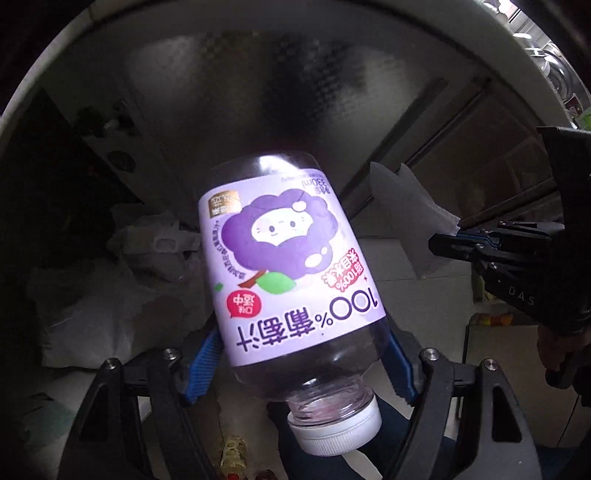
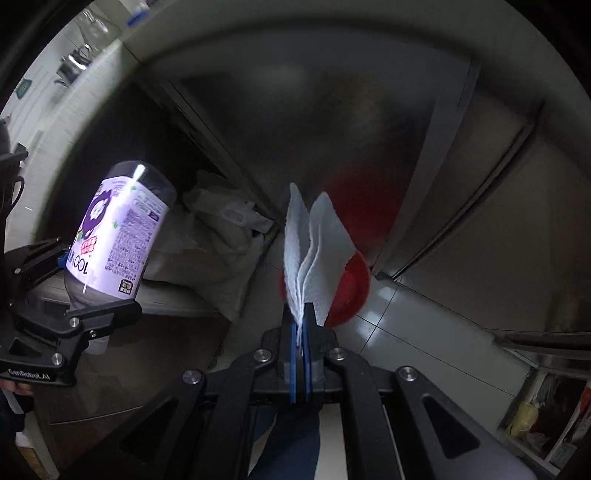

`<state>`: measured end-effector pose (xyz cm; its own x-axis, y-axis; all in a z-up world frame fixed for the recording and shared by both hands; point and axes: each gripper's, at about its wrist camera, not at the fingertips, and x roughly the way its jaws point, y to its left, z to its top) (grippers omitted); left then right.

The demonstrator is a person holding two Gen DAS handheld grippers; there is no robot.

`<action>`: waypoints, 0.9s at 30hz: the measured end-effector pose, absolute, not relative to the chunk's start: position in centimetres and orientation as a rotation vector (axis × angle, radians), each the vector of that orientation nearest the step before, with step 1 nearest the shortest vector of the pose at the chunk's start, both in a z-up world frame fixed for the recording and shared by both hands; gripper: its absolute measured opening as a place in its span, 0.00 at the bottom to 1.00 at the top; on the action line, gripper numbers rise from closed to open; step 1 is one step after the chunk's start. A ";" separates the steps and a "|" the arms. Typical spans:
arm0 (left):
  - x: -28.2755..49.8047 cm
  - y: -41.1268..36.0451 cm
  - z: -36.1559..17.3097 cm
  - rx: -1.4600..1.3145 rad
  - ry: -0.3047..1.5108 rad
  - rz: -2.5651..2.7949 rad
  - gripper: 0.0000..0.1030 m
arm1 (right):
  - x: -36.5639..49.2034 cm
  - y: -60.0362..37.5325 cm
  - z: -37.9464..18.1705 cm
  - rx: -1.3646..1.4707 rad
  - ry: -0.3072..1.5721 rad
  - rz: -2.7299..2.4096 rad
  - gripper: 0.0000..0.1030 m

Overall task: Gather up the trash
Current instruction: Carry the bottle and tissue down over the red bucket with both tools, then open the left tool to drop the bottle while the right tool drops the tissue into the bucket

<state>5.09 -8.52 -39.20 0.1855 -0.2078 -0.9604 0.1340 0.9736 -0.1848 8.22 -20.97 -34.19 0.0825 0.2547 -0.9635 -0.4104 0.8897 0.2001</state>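
A clear plastic juice bottle with a purple grape label and a white cap is clamped between the blue pads of my left gripper, cap toward the camera. My right gripper is shut on a folded white paper tissue that fans out past its tips. Both point steeply down beside a counter. The left wrist view shows the right gripper with the tissue at the right. The right wrist view shows the left gripper and bottle at the left.
A red round container sits on the tiled floor just beyond the tissue. White plastic bags lie against the steel cabinet fronts. A pale counter edge curves overhead. Shelves with clutter stand at lower right.
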 end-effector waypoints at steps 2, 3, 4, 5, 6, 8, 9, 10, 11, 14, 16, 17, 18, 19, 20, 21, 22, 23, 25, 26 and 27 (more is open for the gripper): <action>5.8 -8.8 -43.4 -0.067 1.372 -0.267 0.73 | 8.7 -20.7 -38.2 -0.125 1.414 0.506 0.02; 6.2 -9.0 -45.7 -0.066 1.383 -0.275 0.73 | 8.9 -20.7 -40.2 -0.120 1.419 0.508 0.02; 6.6 -9.3 -48.0 -0.066 1.391 -0.283 0.73 | 9.1 -20.6 -42.2 -0.123 1.424 0.504 0.02; 7.0 -9.4 -49.9 -0.069 1.397 -0.290 0.73 | 9.2 -20.6 -44.2 -0.125 1.429 0.500 0.02; 7.4 -9.6 -52.0 -0.070 1.402 -0.298 0.73 | 9.4 -20.6 -46.0 -0.124 1.436 0.498 0.02; 8.0 -10.1 -55.8 -0.054 1.405 -0.310 0.73 | 9.7 -20.4 -49.4 -0.122 1.445 0.491 0.02; 8.3 -10.3 -57.6 -0.046 1.410 -0.313 0.68 | 9.8 -20.4 -50.9 -0.121 1.450 0.490 0.02; 8.7 -10.4 -59.4 -0.040 1.422 -0.314 0.58 | 10.0 -20.3 -52.3 -0.125 1.453 0.487 0.02; 9.1 -10.6 -61.2 -0.038 1.436 -0.313 0.57 | 10.0 -20.2 -53.4 -0.130 1.451 0.485 0.02; 9.9 -10.3 -64.5 -0.030 1.473 -0.293 0.57 | 9.8 -20.0 -55.6 -0.116 1.456 0.478 0.02; 10.3 -10.7 -65.1 -0.030 1.480 -0.282 0.57 | 9.9 -19.8 -55.9 -0.096 1.461 0.470 0.02; 10.2 -10.6 -64.9 -0.033 1.480 -0.284 0.57 | 9.8 -19.9 -55.6 -0.088 1.460 0.468 0.02; 10.4 -10.5 -64.7 -0.032 1.482 -0.283 0.57 | 9.8 -19.7 -55.3 -0.080 1.460 0.469 0.02; 10.4 -10.3 -64.4 -0.029 1.483 -0.281 0.57 | 9.5 -19.9 -55.5 -0.076 1.459 0.471 0.02; 10.5 -10.5 -64.1 -0.024 1.483 -0.280 0.57 | 9.5 -20.1 -55.3 -0.076 1.460 0.475 0.02; 10.5 -10.5 -63.6 -0.019 1.485 -0.282 0.57 | 9.3 -20.6 -54.9 -0.076 1.462 0.481 0.02; 10.6 -10.6 -63.2 -0.015 1.487 -0.283 0.57 | 9.4 -20.6 -54.7 -0.074 1.464 0.488 0.02; 10.6 -10.6 -62.7 -0.011 1.487 -0.288 0.58 | 9.3 -20.8 -54.6 -0.072 1.464 0.496 0.02; 10.8 -11.0 -62.4 0.003 1.489 -0.295 0.64 | 9.5 -20.7 -54.3 -0.080 1.460 0.507 0.02; 10.9 -11.0 -62.1 0.013 1.488 -0.293 0.67 | 9.5 -21.1 -54.1 -0.080 1.461 0.514 0.02; 10.8 -10.9 -61.8 0.020 1.487 -0.295 0.74 | 9.7 -21.1 -54.1 -0.083 1.461 0.518 0.02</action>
<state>10.82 -10.93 -61.83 0.0547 -0.1822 -0.9817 0.2061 0.9641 -0.1674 9.66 -21.06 -54.10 0.0211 0.2841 -0.9586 -0.3826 0.8881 0.2548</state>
